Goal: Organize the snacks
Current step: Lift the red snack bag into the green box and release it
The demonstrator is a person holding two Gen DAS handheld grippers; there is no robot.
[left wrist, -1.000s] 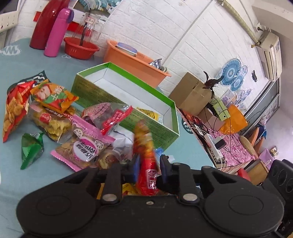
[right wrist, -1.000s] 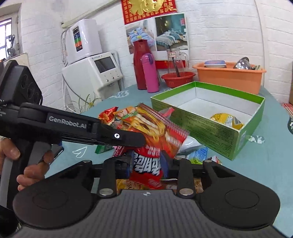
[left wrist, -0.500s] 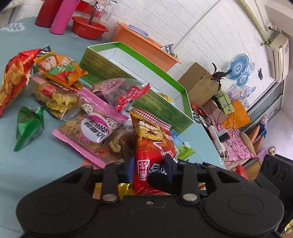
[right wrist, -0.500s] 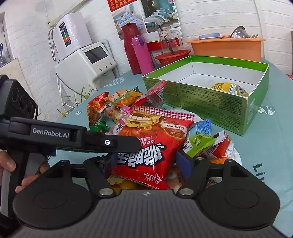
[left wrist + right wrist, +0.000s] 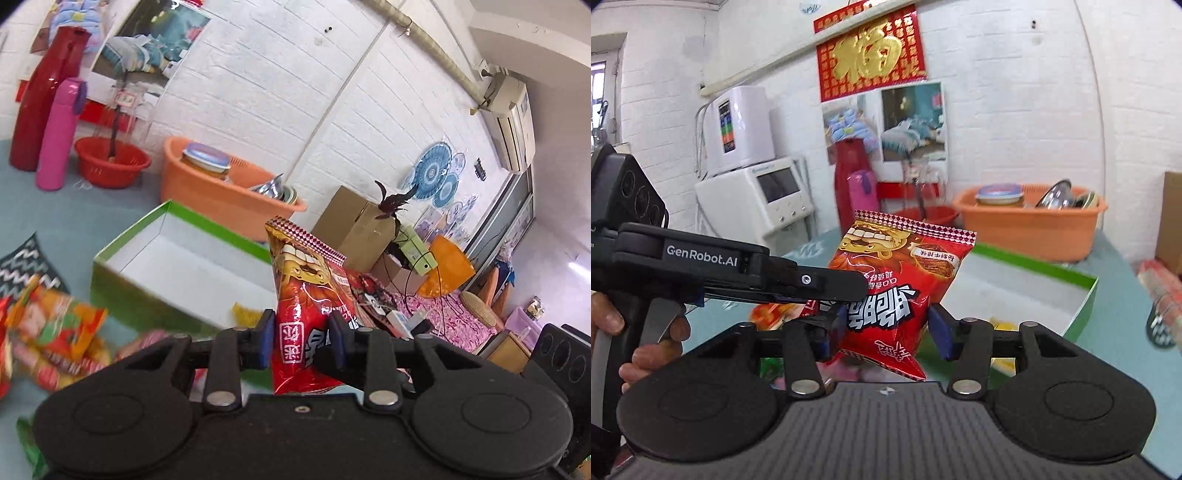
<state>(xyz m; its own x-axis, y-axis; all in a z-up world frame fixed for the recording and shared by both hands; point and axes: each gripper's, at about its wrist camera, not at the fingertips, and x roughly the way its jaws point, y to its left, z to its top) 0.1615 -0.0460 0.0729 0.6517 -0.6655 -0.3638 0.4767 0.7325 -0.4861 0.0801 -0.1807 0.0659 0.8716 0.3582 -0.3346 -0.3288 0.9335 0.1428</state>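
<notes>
My left gripper (image 5: 301,341) is shut on a red snack bag (image 5: 310,295) and holds it up in the air, in front of the open green box (image 5: 122,280). In the right wrist view the left gripper (image 5: 834,286) reaches in from the left and pinches the same red bag (image 5: 897,280). My right gripper (image 5: 886,332) is open, its blue pads on either side of the bag without pressing it. A yellow packet (image 5: 245,314) lies inside the box. Several loose snack bags (image 5: 51,325) lie on the table at the left, blurred.
An orange basin (image 5: 221,188) with lids stands behind the box. A red basket (image 5: 110,166), a pink bottle (image 5: 59,133) and a red thermos (image 5: 40,96) stand at the back left. A white appliance (image 5: 757,192) stands at the far left in the right wrist view.
The red bag has been lifted off the snack pile and now hangs high in the left gripper. The right gripper, shut on it a second ago, has let go and opened.
</notes>
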